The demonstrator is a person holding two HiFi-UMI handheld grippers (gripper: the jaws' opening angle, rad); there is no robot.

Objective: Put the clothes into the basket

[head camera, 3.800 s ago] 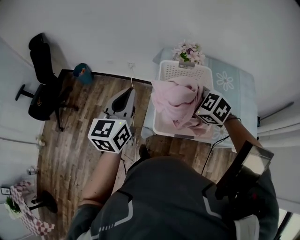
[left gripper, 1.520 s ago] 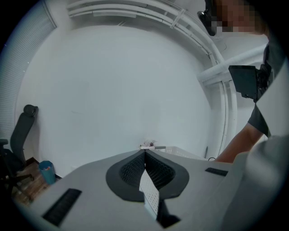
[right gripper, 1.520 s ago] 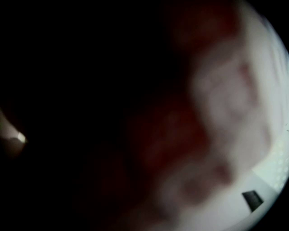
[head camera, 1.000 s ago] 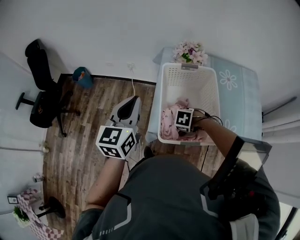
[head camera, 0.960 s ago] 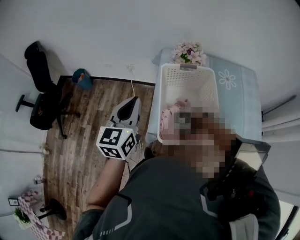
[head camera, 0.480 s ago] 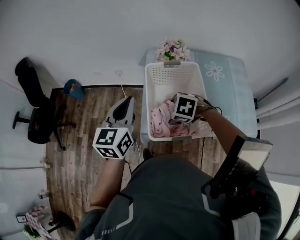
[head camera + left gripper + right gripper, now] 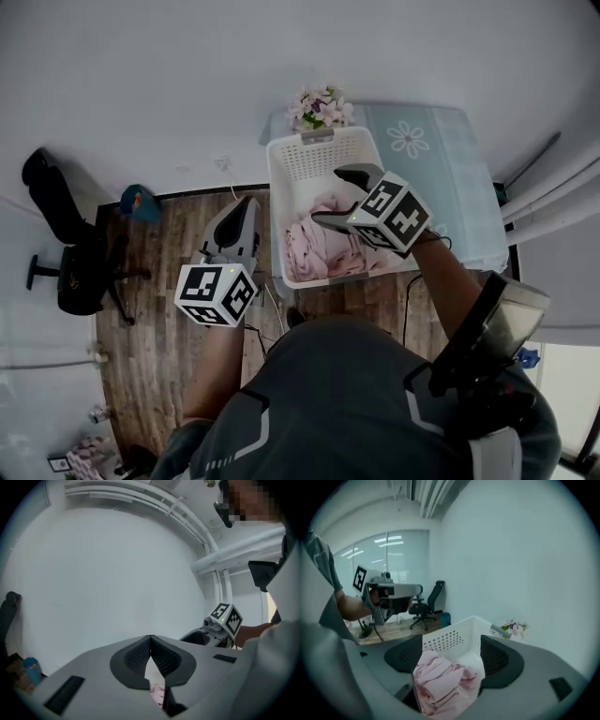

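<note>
Head view | pink clothes in basket | right gripper jaws apart

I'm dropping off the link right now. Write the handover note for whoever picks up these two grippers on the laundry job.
Left gripper: fingers shut, empty, held over the wood floor left of the basket.
Right gripper: fingers open, holding nothing, raised above the basket.
Clothes: the pink clothes lie bunched inside the basket, toward its near end.
Done: that pink bundle is in and clear of both grippers.
Left: no other clothes show in these views, so look around before calling the job finished.
</note>
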